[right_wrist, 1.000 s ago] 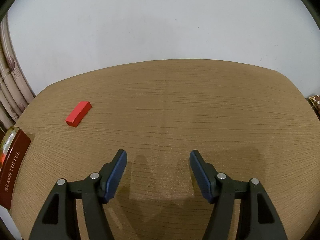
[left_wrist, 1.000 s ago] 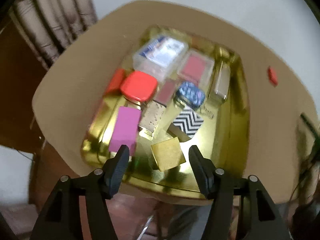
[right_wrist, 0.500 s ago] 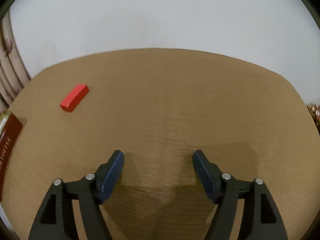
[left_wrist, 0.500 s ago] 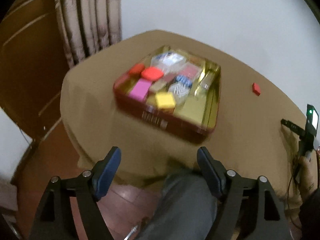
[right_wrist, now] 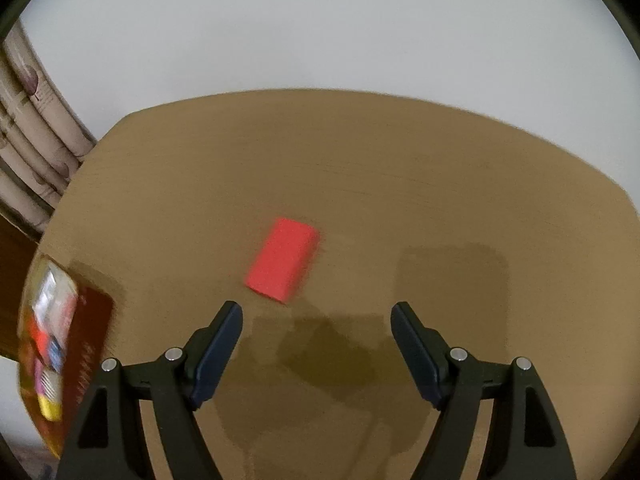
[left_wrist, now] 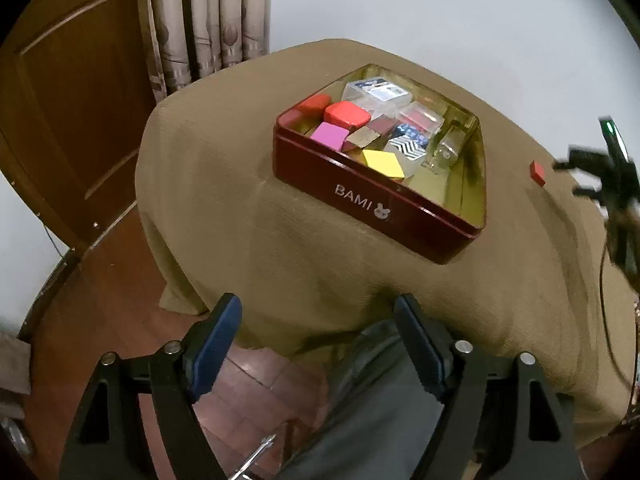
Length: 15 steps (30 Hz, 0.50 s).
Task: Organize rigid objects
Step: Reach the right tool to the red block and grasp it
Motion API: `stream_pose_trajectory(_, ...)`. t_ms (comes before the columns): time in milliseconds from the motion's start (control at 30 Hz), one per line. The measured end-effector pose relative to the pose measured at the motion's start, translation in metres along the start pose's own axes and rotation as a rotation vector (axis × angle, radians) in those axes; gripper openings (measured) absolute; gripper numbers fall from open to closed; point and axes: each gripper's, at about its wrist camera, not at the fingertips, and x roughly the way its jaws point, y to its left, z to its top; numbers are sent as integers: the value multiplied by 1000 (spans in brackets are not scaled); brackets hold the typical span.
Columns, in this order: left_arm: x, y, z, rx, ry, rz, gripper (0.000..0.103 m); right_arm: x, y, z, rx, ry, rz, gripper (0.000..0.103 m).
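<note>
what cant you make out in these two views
- Left wrist view: the right gripper is motion-blurred at the right edge, so whether it is open cannot be read there.
- Left wrist view: the lower layer in the red BAMI tin is hidden by the blocks piled on top.
- Right wrist view: the same tin is smeared and cut off by the left edge; its print is unreadable.
- Right wrist view: the red block is slightly blurred; its underside is hidden.
</note>
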Motion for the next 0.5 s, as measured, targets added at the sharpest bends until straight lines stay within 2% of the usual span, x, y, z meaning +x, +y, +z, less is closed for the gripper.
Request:
stream_pose_trajectory(133,1,2,1,9,6,-4,83,20,17,26,40,58,-7,79)
stream_pose_trajectory(167,2,3,2,9,8,-6,83,25,21,31,42,66,-35,79)
stream_pose_trajectory(233,3,5,3,7,17,-12,83,31,27,36,47,84,-65,79)
stream_pose_trajectory(367,9,10,4,-9,49,-36,83,47,27,44,91,132,-69,79)
stream_pose_trajectory(467,12,11,4,-7,62,-29,83,57,32,45,78,157,-87,78)
stream_pose_trajectory(500,13,10,4,-4,67,-26,83,60,36,44,62,166,-86,70)
